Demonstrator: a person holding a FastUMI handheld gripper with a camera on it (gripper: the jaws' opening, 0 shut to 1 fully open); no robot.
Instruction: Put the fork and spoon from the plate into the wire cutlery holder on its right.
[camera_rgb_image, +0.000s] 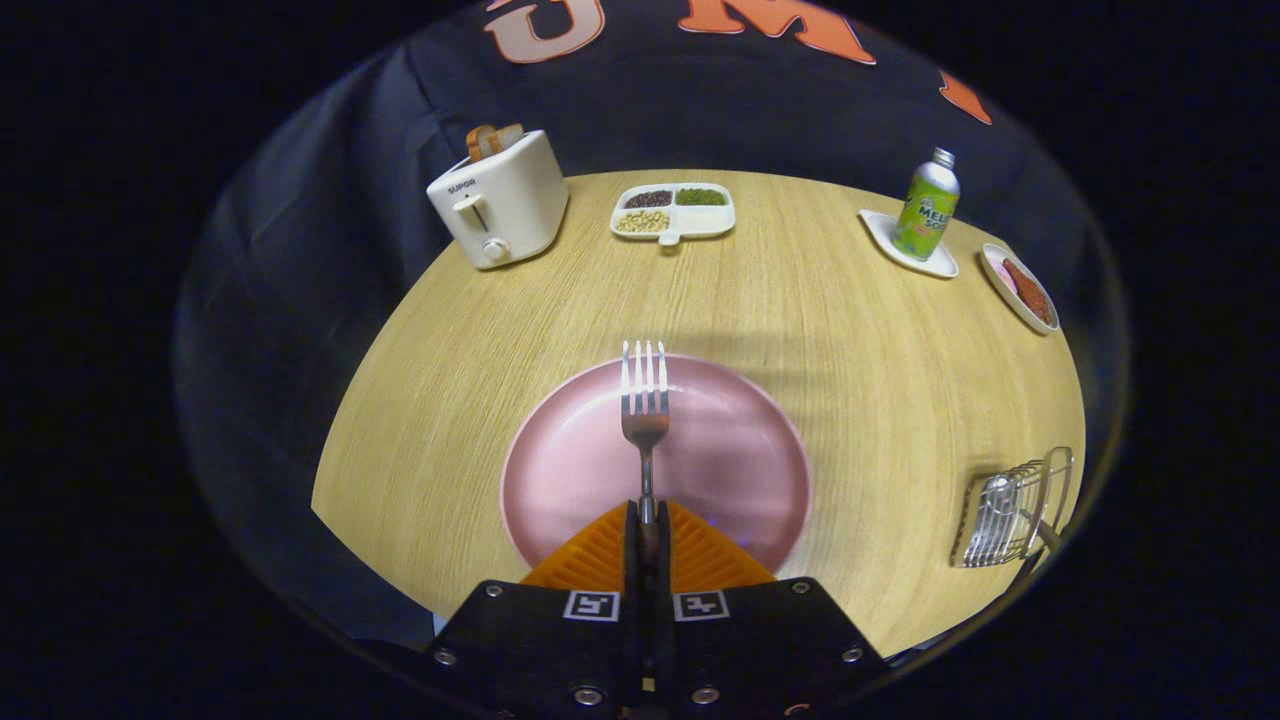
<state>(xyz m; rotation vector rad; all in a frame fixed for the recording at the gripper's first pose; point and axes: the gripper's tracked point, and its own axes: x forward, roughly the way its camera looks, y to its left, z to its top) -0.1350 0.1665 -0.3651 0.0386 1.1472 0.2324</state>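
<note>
Gripper view is showing the fingers (647, 530) clamping the fork (645, 400) above the pink plate (560, 470), probably needing carrying right to the wire holder (1010, 510).

The steel fork (645, 400) is clamped by its handle between the orange fingers (700, 550), tines pointing straight ahead over the round pink plate (740, 470). The wire cutlery holder (1010, 510) stands well to the plate's right on the worktop, a spoon already inside (its bowl showing through the wires).
</note>
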